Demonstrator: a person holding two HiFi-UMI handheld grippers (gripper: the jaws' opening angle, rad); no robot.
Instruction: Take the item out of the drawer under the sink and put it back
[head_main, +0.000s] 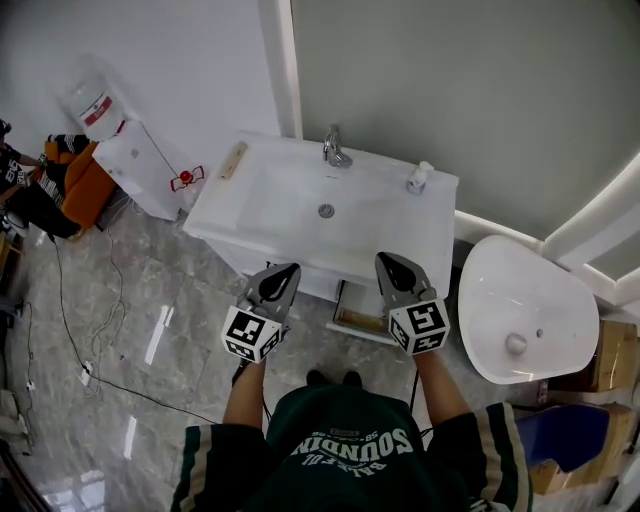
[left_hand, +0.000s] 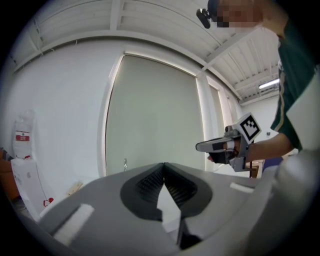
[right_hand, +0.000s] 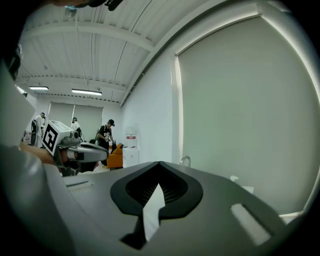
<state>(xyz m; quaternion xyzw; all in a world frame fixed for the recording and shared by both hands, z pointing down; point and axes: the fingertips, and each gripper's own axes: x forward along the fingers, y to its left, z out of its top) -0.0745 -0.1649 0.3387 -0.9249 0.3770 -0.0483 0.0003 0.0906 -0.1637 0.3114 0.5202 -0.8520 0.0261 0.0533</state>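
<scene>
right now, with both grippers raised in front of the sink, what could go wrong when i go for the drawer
1. The left gripper and right gripper are both shut and empty. Reaching into the drawer like that would probably shove the item rather than grip it.
2. The drawer stands partly pulled out near the person's shoes, so a step forward might knock it.
3. A cable trails across the floor on the left, a possible trip.

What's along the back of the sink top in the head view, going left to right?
Tan elongated object → faucet → small white bottle.
</scene>
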